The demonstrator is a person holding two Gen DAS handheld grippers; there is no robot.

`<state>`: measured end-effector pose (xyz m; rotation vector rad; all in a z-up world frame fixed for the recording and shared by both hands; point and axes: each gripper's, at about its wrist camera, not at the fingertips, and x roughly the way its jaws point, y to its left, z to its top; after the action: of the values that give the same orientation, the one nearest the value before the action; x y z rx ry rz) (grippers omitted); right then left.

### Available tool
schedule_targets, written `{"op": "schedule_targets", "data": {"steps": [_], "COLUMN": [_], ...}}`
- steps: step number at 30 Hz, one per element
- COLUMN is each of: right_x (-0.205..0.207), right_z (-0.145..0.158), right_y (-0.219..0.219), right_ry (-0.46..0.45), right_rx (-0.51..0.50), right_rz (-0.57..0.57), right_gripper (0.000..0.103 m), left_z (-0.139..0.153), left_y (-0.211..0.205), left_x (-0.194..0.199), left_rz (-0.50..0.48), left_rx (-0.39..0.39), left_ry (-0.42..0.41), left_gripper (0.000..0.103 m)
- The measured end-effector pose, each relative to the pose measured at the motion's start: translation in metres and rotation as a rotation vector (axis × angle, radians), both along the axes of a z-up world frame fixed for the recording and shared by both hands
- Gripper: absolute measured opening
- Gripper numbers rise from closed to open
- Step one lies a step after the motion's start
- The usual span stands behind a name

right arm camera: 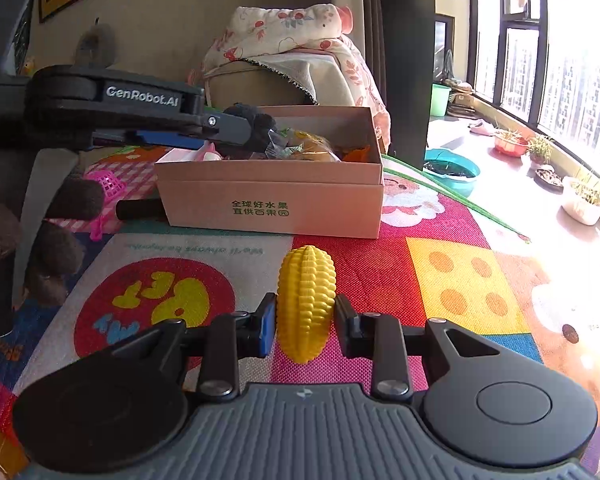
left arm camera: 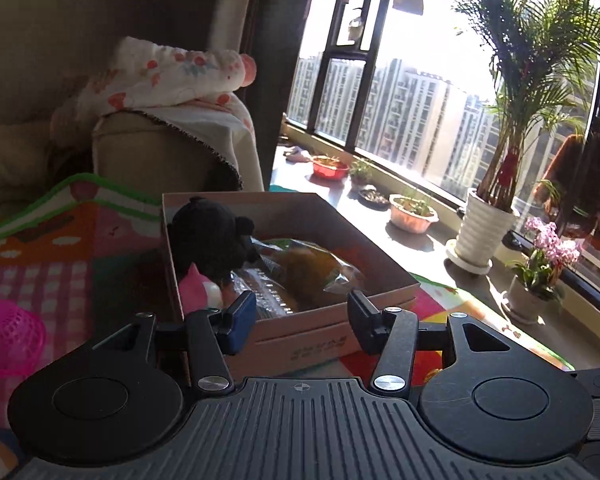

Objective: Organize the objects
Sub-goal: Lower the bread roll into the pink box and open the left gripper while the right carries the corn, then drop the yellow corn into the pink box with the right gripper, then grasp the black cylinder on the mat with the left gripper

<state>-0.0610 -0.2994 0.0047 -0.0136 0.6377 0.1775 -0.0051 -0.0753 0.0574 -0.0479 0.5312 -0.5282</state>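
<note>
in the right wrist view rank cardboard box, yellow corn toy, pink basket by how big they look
1. cardboard box
2. yellow corn toy, though it is nearest the camera
3. pink basket, partly hidden

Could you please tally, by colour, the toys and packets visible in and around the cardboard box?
Black: 1, the plush toy in the cardboard box
Pink: 2, the toy in the box and the basket on the mat
Yellow: 1, the toy corn between the fingers of the right hand-held gripper
Orange: 1, the wrapped packet in the box
Total: 5
</note>
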Motion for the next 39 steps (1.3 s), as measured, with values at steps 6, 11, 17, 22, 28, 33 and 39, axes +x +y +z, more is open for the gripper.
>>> {"op": "schedule_targets", "data": {"steps": [6, 11, 17, 22, 28, 33, 39], "right_x": [0.042, 0.122, 0.194, 0.177, 0.116, 0.077, 0.061], "right_z": [0.053, 0.098, 0.095, 0.073, 0.058, 0.039, -0.007], "right_y": [-0.001, 0.006, 0.016, 0.021, 0.025, 0.026, 0.031], "right_ry": [-0.080, -0.104, -0.044, -0.012, -0.056, -0.033, 0.095], "right_rx": [0.015, 0.052, 0.060, 0.036, -0.031, -0.019, 0.063], "right_rz": [0.011, -0.030, -0.122, -0.135, -0.084, -0.022, 0.022], "right_gripper": [0.030, 0.029, 0.066, 0.066, 0.078, 0.090, 0.094], "left_z": [-0.010, -0.024, -0.035, -0.042, -0.043, -0.039, -0.031], "left_y": [0.051, 0.085, 0.104, 0.113, 0.105, 0.096, 0.080], "left_x": [-0.020, -0.026, -0.033, -0.033, -0.027, -0.021, -0.009], "left_rz": [0.089, 0.152, 0.142, 0.124, 0.064, 0.039, -0.019], "left_rx": [0.037, -0.006, 0.008, 0.013, 0.056, 0.113, 0.251], "left_ry": [0.048, 0.103, 0.124, 0.116, 0.092, 0.048, -0.008], "left_gripper": [0.055, 0.055, 0.055, 0.055, 0.055, 0.055, 0.055]}}
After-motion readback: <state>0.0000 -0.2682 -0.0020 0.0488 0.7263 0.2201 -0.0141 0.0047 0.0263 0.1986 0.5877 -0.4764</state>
